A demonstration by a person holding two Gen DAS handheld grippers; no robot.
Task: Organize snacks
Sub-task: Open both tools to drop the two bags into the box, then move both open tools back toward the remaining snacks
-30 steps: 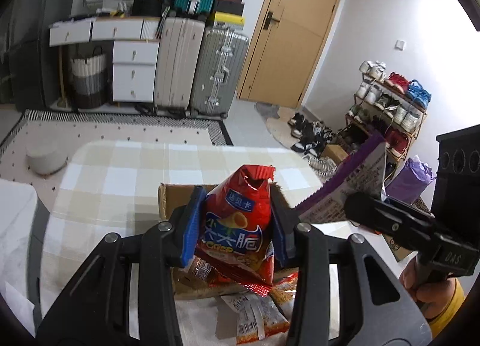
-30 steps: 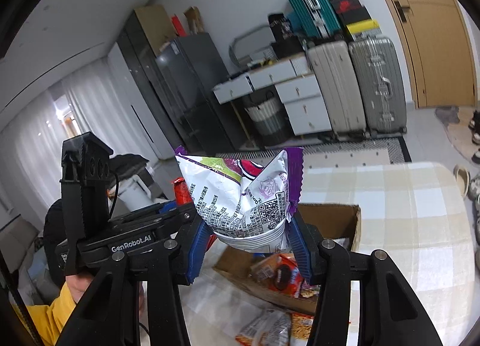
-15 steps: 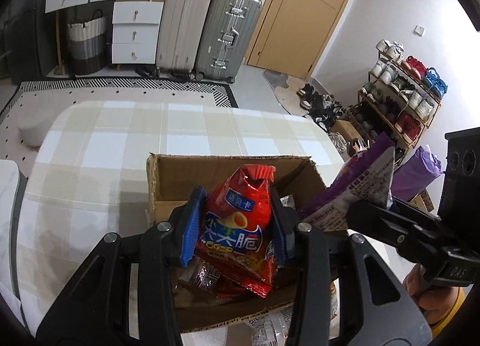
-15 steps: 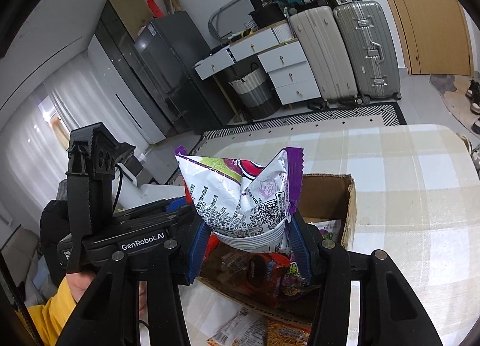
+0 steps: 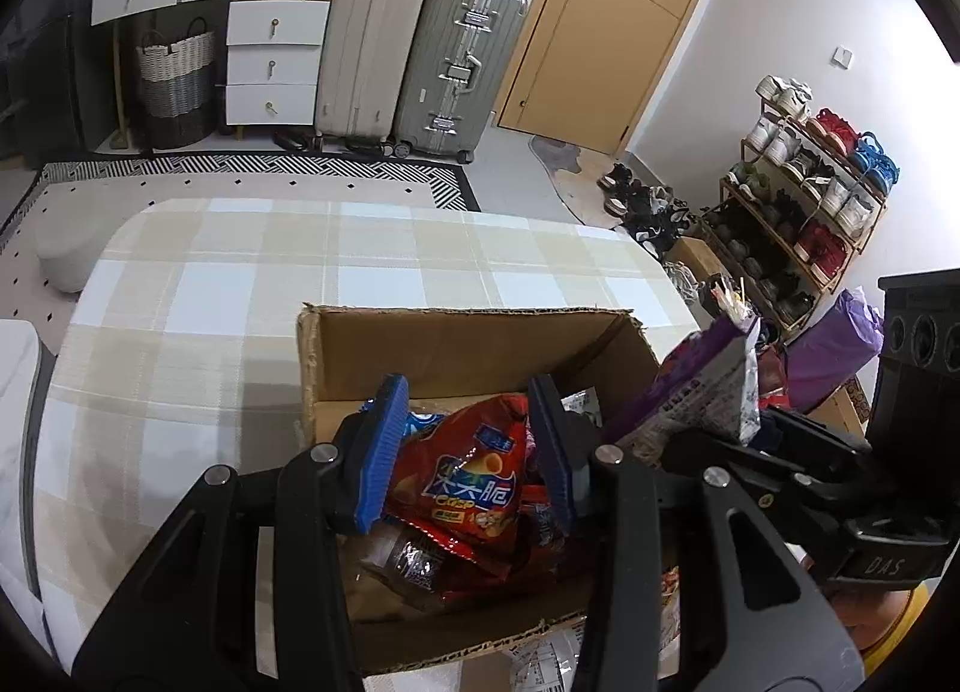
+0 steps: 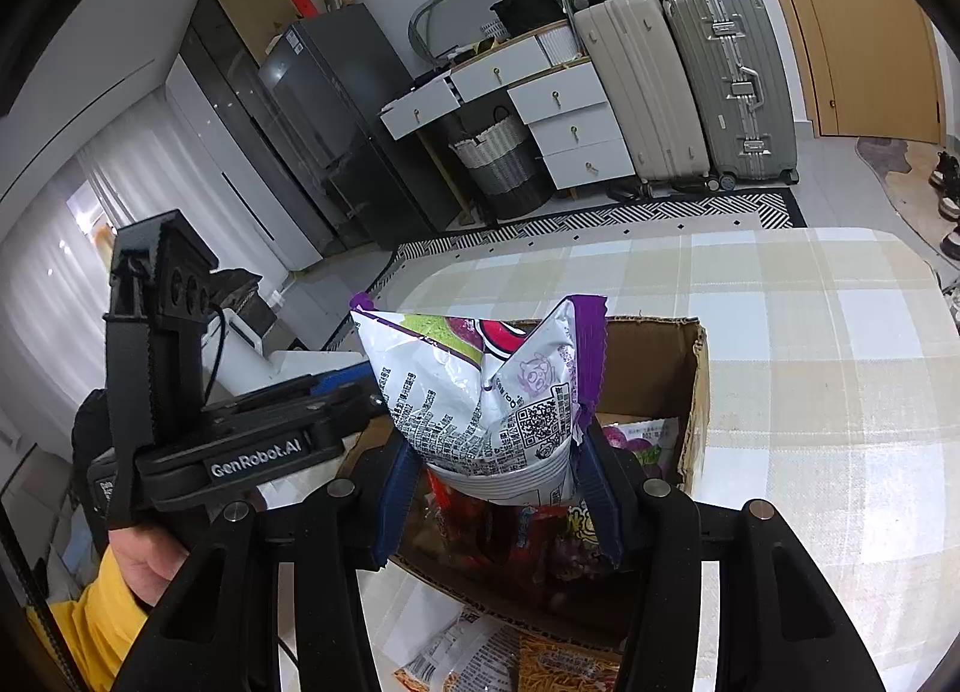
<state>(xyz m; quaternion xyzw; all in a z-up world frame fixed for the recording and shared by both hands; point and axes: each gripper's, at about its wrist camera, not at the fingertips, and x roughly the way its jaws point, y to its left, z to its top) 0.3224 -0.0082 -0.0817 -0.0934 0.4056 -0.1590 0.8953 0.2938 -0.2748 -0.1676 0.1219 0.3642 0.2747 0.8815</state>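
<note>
Left claw (image 5: pixel 465 446) spread wide over the cardboard box (image 5: pixel 456 344); red chip bag (image 5: pixel 468 488) lies loose inside it. Right claw (image 6: pixel 489 488) pinches purple snack bag (image 6: pixel 480 386) above box, likely next in.

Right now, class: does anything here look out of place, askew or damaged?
Yes. The cardboard box has ragged, torn rims, and several snack packets lie on the table in front of it, outside the box. The purple bag is creased in the right tongs.

The red snack bag (image 5: pixel 465 488) is showing blue and white lettering. The white bag (image 6: pixel 486 398) is displaying purple edging; the tablecloth (image 5: pixel 240 284) is showing beige-and-white checks.
</note>
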